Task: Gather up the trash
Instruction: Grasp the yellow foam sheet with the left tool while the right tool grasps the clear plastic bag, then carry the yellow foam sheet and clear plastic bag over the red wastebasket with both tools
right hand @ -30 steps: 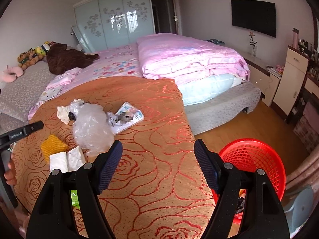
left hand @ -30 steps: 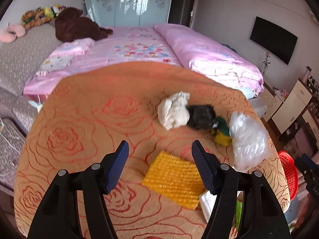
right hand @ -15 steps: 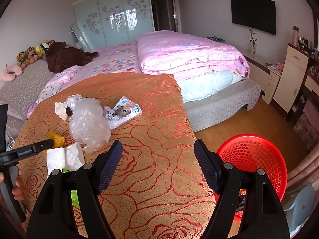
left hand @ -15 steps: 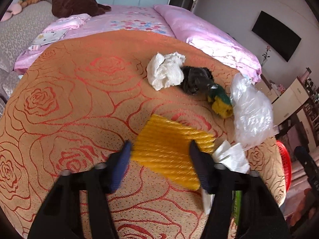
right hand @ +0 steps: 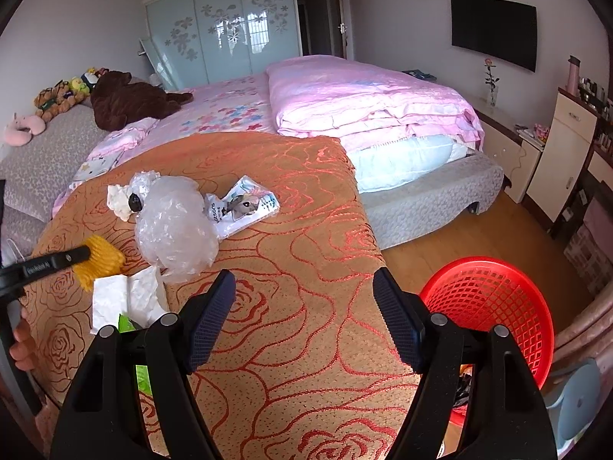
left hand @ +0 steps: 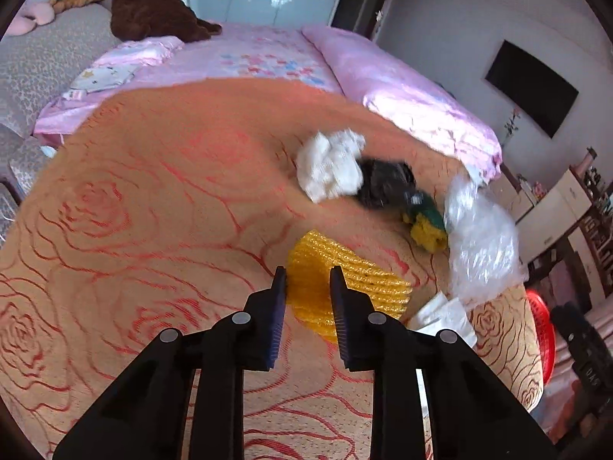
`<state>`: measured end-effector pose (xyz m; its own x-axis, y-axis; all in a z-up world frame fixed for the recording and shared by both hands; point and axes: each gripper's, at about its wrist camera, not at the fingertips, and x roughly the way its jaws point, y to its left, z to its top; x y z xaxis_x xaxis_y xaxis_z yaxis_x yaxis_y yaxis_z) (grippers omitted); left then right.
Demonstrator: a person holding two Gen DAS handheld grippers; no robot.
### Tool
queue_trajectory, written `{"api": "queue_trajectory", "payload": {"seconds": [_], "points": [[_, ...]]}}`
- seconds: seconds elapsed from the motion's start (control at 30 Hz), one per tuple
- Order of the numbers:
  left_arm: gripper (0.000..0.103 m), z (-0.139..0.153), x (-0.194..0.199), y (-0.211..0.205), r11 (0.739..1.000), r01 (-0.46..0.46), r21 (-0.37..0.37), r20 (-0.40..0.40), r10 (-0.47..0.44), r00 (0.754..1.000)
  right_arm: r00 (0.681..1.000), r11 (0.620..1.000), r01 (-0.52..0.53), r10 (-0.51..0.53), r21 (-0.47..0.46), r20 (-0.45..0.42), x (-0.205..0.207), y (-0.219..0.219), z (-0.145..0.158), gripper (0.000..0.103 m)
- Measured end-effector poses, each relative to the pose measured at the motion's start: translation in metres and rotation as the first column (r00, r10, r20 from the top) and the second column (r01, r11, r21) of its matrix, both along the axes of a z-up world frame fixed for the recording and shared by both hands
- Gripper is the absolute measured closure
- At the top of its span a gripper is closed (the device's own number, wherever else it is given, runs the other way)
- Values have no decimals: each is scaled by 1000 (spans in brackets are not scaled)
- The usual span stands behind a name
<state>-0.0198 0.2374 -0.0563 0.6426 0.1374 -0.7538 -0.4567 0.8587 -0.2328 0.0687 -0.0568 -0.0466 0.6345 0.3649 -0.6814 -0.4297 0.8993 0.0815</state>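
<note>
My left gripper is shut on the near edge of a yellow foam net sheet, lifted off the orange rose-patterned cover; it also shows in the right wrist view. Other trash lies beyond: a white crumpled cloth, a black wad, a green-yellow sponge, a clear plastic bag and white paper. My right gripper is open and empty above the cover, left of the red basket.
A printed packet lies beside the clear bag. A green wrapper sits under the white paper. The pink bed is behind. A cabinet stands at the right, with wood floor between.
My left gripper has closed its jaws on the yellow foam net and lifted its near edge. The right gripper has barely moved.
</note>
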Motion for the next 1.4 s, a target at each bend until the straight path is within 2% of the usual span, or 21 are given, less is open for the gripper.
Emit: {"api": "queue_trajectory", "payload": {"seconds": [0.23,0.47,0.6,0.7,0.93,0.97,1.03,1.2,1.3,1.4], "points": [[81,29,-12,12,995,-73,72,70,68,995,999,998,-54,54,-17,-5,2,16,-3,31],[81,36,-13,14,990,-96,104,88,87,992,990,991,-131,131,15,-42,13,52,-2,31],[81,38,-16,13,988,-98,115,97,87,991,984,985,-172,173,28,-42,18,76,1,18],[81,40,-19,15,988,-101,120,103,89,991,976,977,-211,213,28,-46,21,95,3,18],[81,37,-20,20,987,-107,117,102,95,990,965,964,-262,260,-48,-45,25,132,-7,17],[81,37,-20,20,987,-108,119,101,96,990,965,964,-261,259,-56,-46,25,134,-10,18],[81,37,-20,21,987,-109,122,100,97,990,964,962,-263,259,-70,-56,26,137,-14,32],[81,37,-20,21,986,-110,122,98,98,990,964,960,-266,263,-94,-41,24,136,-16,52],[81,38,-21,19,986,-107,126,101,95,990,966,963,-258,256,-79,-39,23,130,-13,58],[81,41,-21,18,986,-104,132,108,90,990,970,968,-245,243,-62,-28,21,123,-7,59]]}}
